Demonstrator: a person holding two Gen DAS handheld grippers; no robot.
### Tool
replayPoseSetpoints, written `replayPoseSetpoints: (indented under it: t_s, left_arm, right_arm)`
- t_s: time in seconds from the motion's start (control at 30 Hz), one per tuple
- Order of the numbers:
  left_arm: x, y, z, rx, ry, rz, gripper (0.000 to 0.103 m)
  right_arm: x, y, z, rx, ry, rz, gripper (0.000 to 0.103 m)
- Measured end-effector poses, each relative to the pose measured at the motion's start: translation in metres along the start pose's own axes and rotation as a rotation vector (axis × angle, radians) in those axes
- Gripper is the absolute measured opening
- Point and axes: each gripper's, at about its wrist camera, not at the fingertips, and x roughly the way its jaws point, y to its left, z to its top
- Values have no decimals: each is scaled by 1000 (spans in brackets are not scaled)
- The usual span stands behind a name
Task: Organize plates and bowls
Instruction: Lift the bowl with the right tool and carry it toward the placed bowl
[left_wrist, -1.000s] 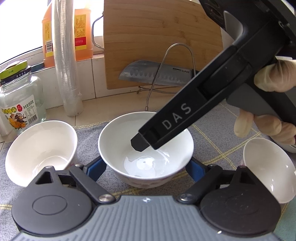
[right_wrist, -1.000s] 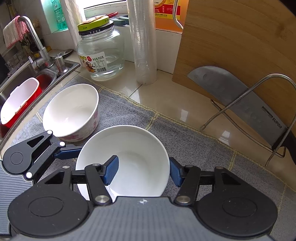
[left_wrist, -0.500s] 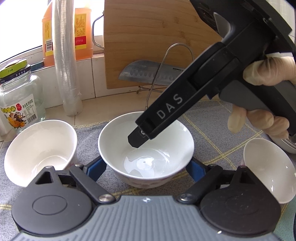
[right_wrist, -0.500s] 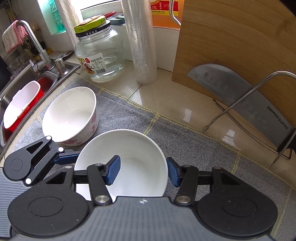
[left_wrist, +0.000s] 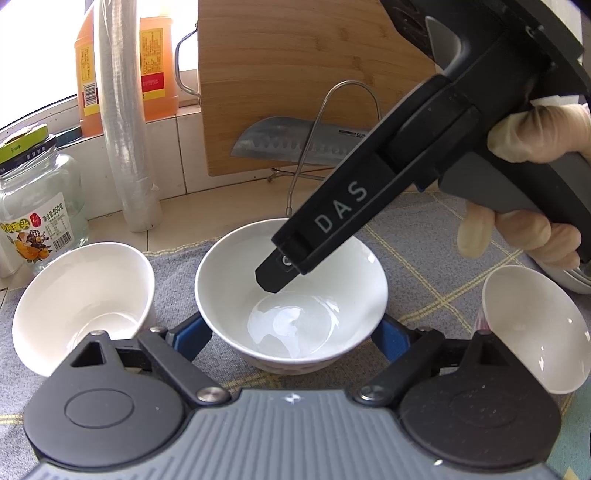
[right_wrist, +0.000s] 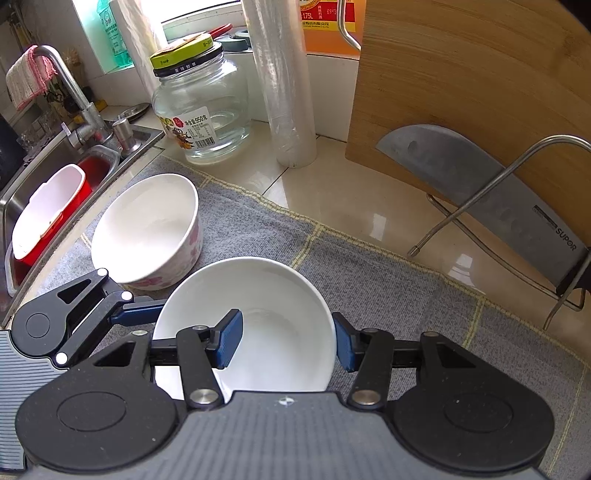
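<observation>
A white bowl (left_wrist: 291, 295) stands on the grey mat between the open fingers of my left gripper (left_wrist: 291, 336). In the right wrist view the same bowl (right_wrist: 273, 325) has its right rim between the fingers of my right gripper (right_wrist: 288, 341): one blue pad inside the bowl, one outside, still apart from the rim. The right gripper's body (left_wrist: 369, 192) hangs over the bowl in the left wrist view. A second white bowl with pink flowers (right_wrist: 147, 232) stands to the left, also in the left wrist view (left_wrist: 85, 302). A third white bowl (left_wrist: 535, 328) stands at the right.
A glass jar (right_wrist: 201, 118), a plastic roll (right_wrist: 280, 81), an oil bottle (left_wrist: 125, 66), a cutting board (right_wrist: 480, 74) and a cleaver on a wire rack (right_wrist: 491, 195) line the back. A sink with a red tub (right_wrist: 48, 206) lies left. Stacked plates (left_wrist: 570, 280) show at the far right.
The right gripper has slid forward and to the right over the middle bowl; its fingers now straddle the bowl's right rim. The left gripper and the bowls have stayed put.
</observation>
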Motion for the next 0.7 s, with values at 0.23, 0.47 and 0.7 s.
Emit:
replayPoseSetpoints:
  t_s: [0.23,0.47,0.7]
  left_arm:
    - [-10,-3,2,14,27,-9,91]
    - [-24,-8,5,6,54,-16,91]
    - [-39,-17,7,14,70,-16,91]
  right_arm:
    - [-8,7,-5,-4,2,10,57]
    - [-26,14,-10,0,-19,41,57]
    - [-42,20,-18,-1,-36,53,57]
